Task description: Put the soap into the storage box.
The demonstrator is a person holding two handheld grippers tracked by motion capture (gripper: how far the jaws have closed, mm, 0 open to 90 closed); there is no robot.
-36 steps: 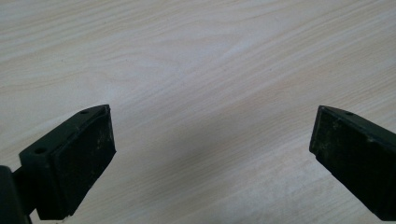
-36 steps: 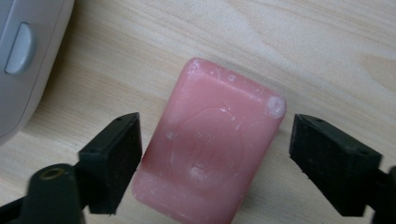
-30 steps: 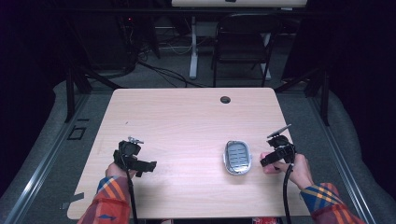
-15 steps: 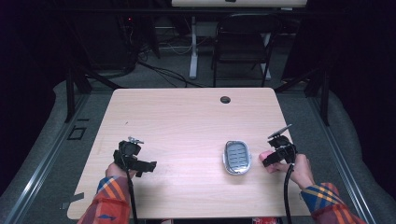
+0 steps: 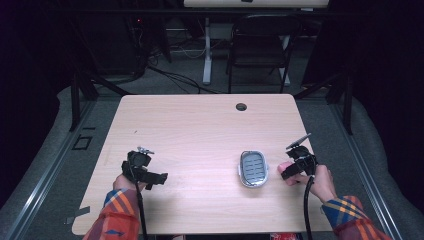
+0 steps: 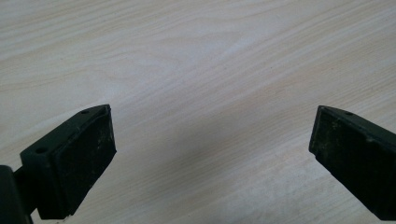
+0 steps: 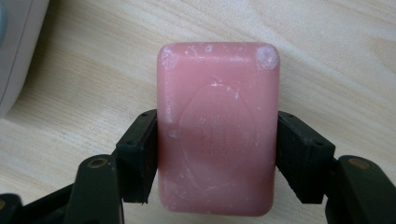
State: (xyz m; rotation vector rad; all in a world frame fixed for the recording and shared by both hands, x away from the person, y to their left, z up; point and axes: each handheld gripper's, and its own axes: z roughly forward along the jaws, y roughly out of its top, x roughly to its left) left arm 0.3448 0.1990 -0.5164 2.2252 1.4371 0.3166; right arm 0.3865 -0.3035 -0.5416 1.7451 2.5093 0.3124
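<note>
Right hand-held gripper (image 7: pixel 217 154) has just been closing and now clamps a pink bar of soap (image 7: pixel 218 128), one black pad pressed to each long side, bar lying flat on the pale wood tabletop (image 7: pixel 336 51). Oval stamp on the soap's top face; its lettering too faint to read. White scuffs at the corners and along the lower edge. The bar's near end hides the space between the jaws behind it. At the upper left of the right gripper view, a white curved rim of the soap dish (image 7: pixel 16 51) is cut off by the frame, near the soap but apart from it. From the high view the soap (image 5: pixel 284 167) shows as a small pink patch, mostly covered by the right hand-held gripper (image 5: pixel 290 171) and the hand (image 5: pixel 320 181) behind it; the grip itself cannot be made out from there. The soap dish (image 5: pixel 252 168), grey with a slatted middle, sits just beside it toward the table's centre. Left hand-held gripper (image 6: pixel 212 154) stands wide open, nothing between the pads, bare wood grain beneath; both jaws are cut off at the frame's lower corners. In the high view it (image 5: pixel 159 178) rests low over the near left part of the tabletop (image 5: pixel 200 125), well apart from soap and dish, cable trailing past a plaid sleeve (image 5: pixel 117 217). A dark round grommet (image 5: pixel 241 106) lies near the far edge. A chair (image 5: pixel 260 50) stands beyond the table, half lost in dim background.
</note>
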